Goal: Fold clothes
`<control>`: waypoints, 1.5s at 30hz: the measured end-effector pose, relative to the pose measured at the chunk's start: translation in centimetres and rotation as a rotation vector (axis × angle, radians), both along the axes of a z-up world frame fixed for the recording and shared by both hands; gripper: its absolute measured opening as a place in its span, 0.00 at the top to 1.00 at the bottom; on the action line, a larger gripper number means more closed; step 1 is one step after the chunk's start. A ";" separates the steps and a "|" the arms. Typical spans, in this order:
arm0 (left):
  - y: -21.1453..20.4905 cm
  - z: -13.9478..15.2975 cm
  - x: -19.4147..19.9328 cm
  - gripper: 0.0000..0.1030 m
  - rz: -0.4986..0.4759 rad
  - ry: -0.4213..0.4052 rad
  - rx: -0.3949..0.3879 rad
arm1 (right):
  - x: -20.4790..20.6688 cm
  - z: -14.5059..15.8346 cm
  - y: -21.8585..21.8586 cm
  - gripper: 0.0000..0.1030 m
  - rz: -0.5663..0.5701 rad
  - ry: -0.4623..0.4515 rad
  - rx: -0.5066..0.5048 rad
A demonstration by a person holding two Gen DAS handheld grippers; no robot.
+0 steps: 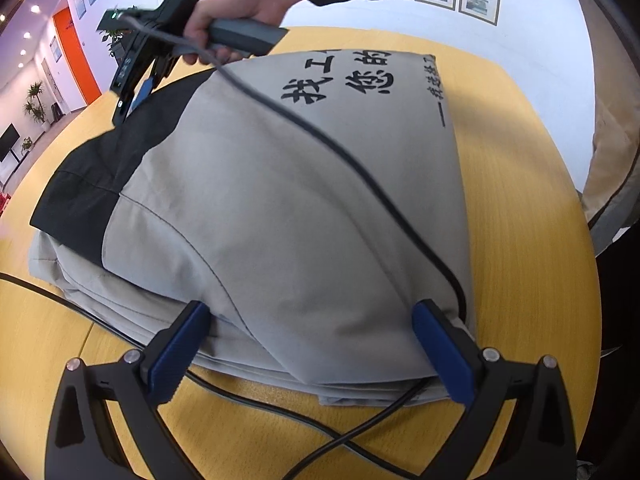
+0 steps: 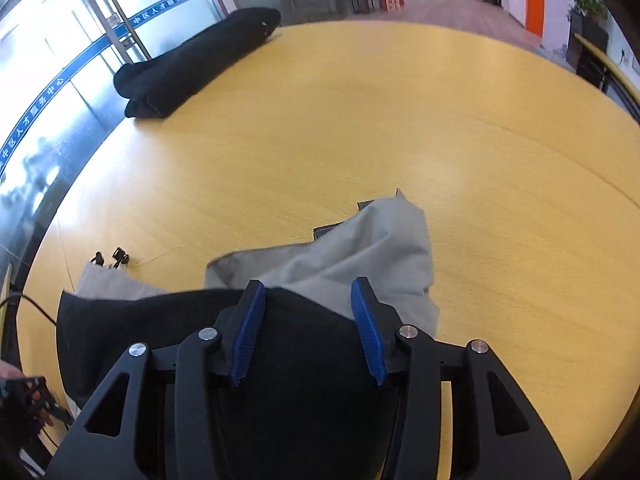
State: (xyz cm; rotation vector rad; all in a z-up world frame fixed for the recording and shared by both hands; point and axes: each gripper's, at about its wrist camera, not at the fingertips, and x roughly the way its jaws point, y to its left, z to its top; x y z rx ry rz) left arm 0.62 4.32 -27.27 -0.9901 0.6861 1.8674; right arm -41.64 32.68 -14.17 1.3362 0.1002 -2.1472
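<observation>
On your yellow table (image 1: pixel 532 240) the grey garment (image 1: pixel 280 208) lies mostly folded; left gripper (image 1: pixel 316 344) released at its near edge, right gripper (image 2: pixel 308 320) released over its black part, final tidying remains.

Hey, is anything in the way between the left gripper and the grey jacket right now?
Nothing blocks it: the left gripper is open with the grey jacket edge between its fingers. Only a black cable drapes across the jacket's top.
</observation>
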 end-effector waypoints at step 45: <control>-4.9 0.0 -5.0 0.00 0.980 -0.775 0.526 | 17.5 -4.1 14.2 0.17 0.092 -0.396 -0.421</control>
